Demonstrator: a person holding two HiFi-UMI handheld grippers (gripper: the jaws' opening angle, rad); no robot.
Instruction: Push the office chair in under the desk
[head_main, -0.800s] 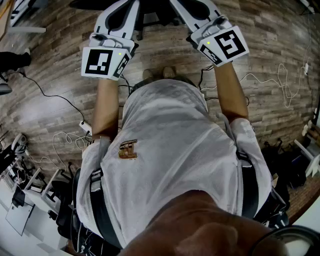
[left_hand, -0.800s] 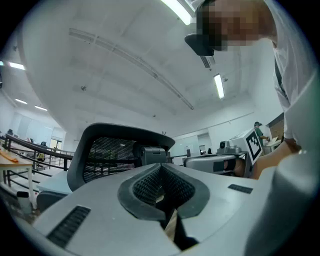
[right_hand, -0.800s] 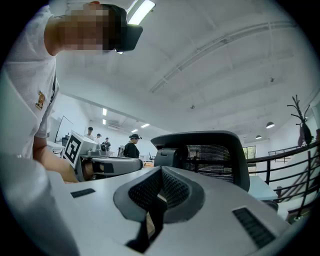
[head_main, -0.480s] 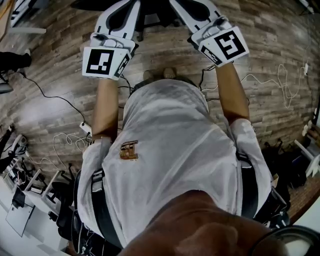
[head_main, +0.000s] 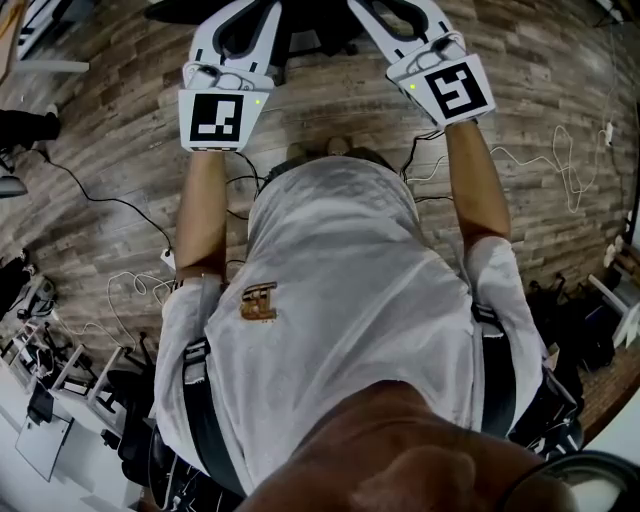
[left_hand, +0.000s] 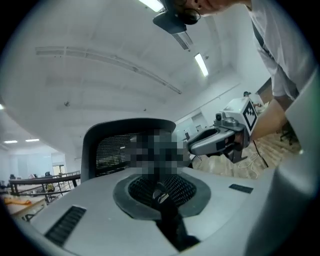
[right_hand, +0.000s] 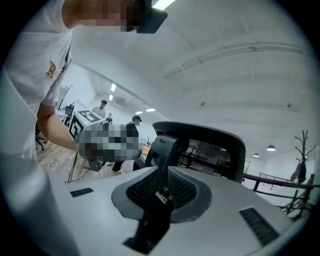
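The office chair (head_main: 300, 30) shows as black parts at the top edge of the head view, between my two grippers. Both arms are stretched forward toward it. My left gripper (head_main: 245, 25) and right gripper (head_main: 400, 20) are white, each with a marker cube, and their tips reach the frame's top edge. In the left gripper view the jaws are shut with nothing between them (left_hand: 162, 197), and the chair's black mesh back (left_hand: 107, 150) rises just beyond. The right gripper (right_hand: 160, 195) is likewise shut and empty, with the chair back (right_hand: 210, 147) and its black support post (right_hand: 167, 150) close ahead. Contact with the chair cannot be made out.
I stand on a wood-plank floor (head_main: 90, 130) with loose cables (head_main: 100, 195) at left and more cables (head_main: 560, 160) at right. Stacked equipment (head_main: 45, 360) lies at lower left, dark bags (head_main: 570, 320) at right. Distant people (right_hand: 103, 107) and a coat rack (right_hand: 302, 150) show behind.
Both grippers have moved forward toward the chair, higher in the head view. The left marker cube has turned to face the camera squarely. The arms are straighter.
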